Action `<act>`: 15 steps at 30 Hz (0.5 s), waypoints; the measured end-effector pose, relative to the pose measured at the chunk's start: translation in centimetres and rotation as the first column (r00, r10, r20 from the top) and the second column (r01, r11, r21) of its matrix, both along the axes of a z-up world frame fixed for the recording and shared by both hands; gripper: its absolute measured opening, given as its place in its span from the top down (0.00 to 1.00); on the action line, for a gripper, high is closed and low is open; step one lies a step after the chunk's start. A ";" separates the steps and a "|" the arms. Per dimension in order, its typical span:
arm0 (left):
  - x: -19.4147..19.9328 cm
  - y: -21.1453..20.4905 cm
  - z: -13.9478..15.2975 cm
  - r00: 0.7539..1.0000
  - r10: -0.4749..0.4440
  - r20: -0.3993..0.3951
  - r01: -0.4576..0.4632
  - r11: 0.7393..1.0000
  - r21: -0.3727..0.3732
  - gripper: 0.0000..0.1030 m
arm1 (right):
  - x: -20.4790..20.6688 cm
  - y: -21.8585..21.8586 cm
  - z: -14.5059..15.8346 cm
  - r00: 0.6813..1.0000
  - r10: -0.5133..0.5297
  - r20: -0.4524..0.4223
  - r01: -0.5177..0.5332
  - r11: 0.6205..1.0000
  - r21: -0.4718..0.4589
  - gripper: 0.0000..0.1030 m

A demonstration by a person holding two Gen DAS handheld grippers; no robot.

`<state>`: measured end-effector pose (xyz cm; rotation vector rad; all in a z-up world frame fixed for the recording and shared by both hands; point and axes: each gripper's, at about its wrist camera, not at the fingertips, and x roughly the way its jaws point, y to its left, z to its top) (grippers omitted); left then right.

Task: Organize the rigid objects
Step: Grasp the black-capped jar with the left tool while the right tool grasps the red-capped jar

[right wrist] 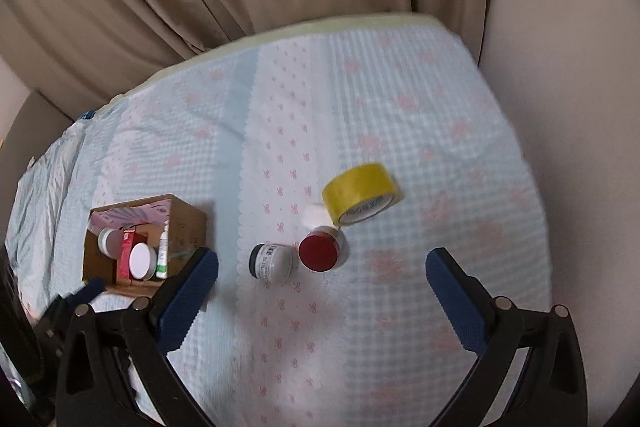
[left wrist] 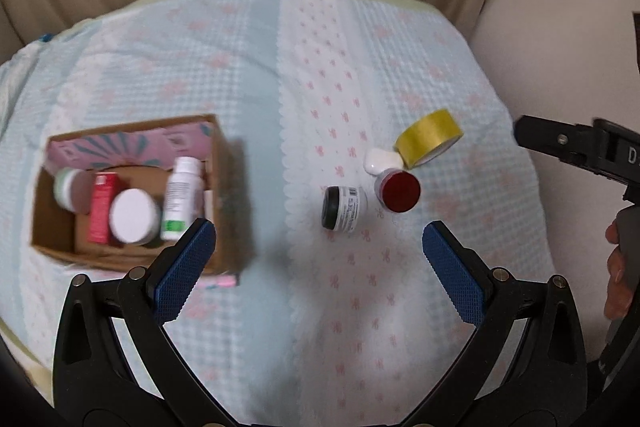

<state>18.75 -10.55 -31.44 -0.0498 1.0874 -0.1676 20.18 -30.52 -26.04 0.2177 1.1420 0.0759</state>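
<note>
We have several containers in the box (left wrist: 224, 163) already; two jars (left wrist: 344, 207), a white piece (left wrist: 378, 159) and tape (left wrist: 428, 138) remain on the bed (left wrist: 248, 75). Both grippers' fingers (left wrist: 186, 267) spread wide, empty.

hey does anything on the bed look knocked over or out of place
Yes. The black-lidded jar and red-lidded jar lie tipped on their sides, and the yellow tape roll sits tilted, all outside the cardboard box.
</note>
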 end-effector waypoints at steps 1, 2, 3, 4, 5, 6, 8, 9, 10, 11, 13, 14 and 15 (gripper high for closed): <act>0.5 -0.3 -1.2 1.000 -0.007 0.002 0.007 1.000 0.005 0.00 | 0.4 0.0 -1.2 1.000 -0.009 -0.010 0.009 1.000 0.007 0.00; 0.9 -0.7 -2.4 1.000 -0.012 0.005 0.012 1.000 0.008 0.00 | 0.9 0.0 -2.8 0.999 -0.021 -0.025 0.021 1.000 0.018 0.00; 1.3 -1.0 -3.5 1.000 -0.018 0.006 0.018 1.000 0.010 0.01 | 1.2 0.1 -4.1 0.999 -0.030 -0.038 0.031 0.999 0.029 0.00; 1.7 -1.2 -4.7 1.000 -0.022 0.005 0.022 1.000 0.013 0.01 | 1.7 0.2 -5.6 0.998 -0.041 -0.051 0.043 0.998 0.042 0.00; 2.1 -1.5 -5.9 1.000 -0.026 0.003 0.026 1.000 0.012 0.03 | 2.1 0.2 -6.7 0.997 -0.049 -0.061 0.052 0.997 0.052 0.00; 2.3 -1.7 -6.6 1.000 -0.030 0.000 0.030 0.999 0.010 0.04 | 2.5 0.2 -8.1 0.995 -0.061 -0.074 0.066 0.996 0.066 0.00; 3.1 -2.3 -9.2 0.999 -0.048 -0.010 0.048 0.999 0.008 0.08 | 3.2 0.2 -10.1 0.991 -0.087 -0.098 0.095 0.992 0.087 0.00; 3.3 -2.5 -9.9 0.998 -0.055 -0.011 0.055 0.998 0.010 0.11 | 3.5 0.2 -11.3 0.988 -0.107 -0.111 0.118 0.988 0.101 0.00; 3.7 -3.0 -11.0 0.997 -0.069 -0.015 0.070 0.997 0.019 0.12 | 3.7 0.2 -12.0 0.985 -0.121 -0.120 0.135 0.984 0.114 0.00; 3.9 -3.3 -11.8 0.997 -0.080 -0.018 0.080 0.996 0.026 0.13 | 3.9 0.1 -13.0 0.982 -0.140 -0.127 0.157 0.979 0.130 0.03; 4.4 -3.7 -13.2 0.995 -0.097 -0.021 0.098 0.995 0.037 0.15 | 4.2 0.1 -14.6 0.974 -0.170 -0.150 0.191 0.971 0.142 0.04; 4.6 -3.9 -13.7 0.994 -0.102 -0.023 0.103 0.994 0.037 0.15 | 4.3 0.1 -15.2 0.971 -0.181 -0.159 0.204 0.968 0.147 0.04; 4.8 -4.0 -14.2 0.994 -0.106 -0.023 0.107 0.994 0.036 0.15 | 4.4 0.1 -16.0 0.966 -0.197 -0.170 0.224 0.962 0.159 0.04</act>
